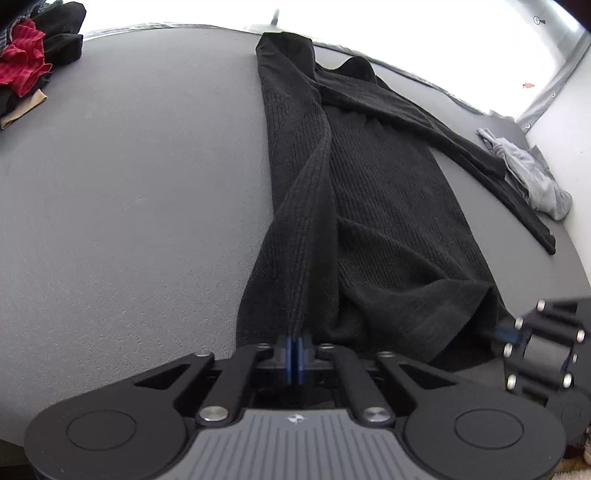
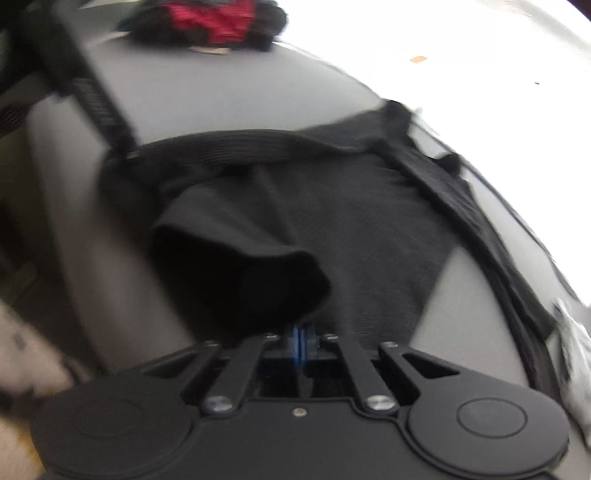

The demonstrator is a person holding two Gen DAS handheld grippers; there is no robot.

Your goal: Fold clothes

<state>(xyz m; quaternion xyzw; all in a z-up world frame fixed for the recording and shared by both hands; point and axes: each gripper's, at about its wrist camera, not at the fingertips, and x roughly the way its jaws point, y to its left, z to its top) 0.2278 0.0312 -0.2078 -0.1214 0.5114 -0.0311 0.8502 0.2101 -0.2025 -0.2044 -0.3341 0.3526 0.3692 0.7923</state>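
Note:
A black ribbed knit garment (image 1: 384, 192) lies lengthwise on the grey table (image 1: 129, 206), one long sleeve stretched out to the right. My left gripper (image 1: 294, 354) is shut on the garment's near edge, pulling up a ridge of fabric. My right gripper (image 1: 511, 334) shows at the lower right of the left wrist view, pinching the garment's near right corner. In the blurred right wrist view, the right gripper (image 2: 301, 341) is shut on a lifted fold of the black garment (image 2: 332, 221).
A pile of red and black clothes (image 1: 33, 62) sits at the table's far left corner, and also shows in the right wrist view (image 2: 210, 20). A crumpled grey garment (image 1: 532, 173) lies at the right edge by a wall. A bright window runs behind the table.

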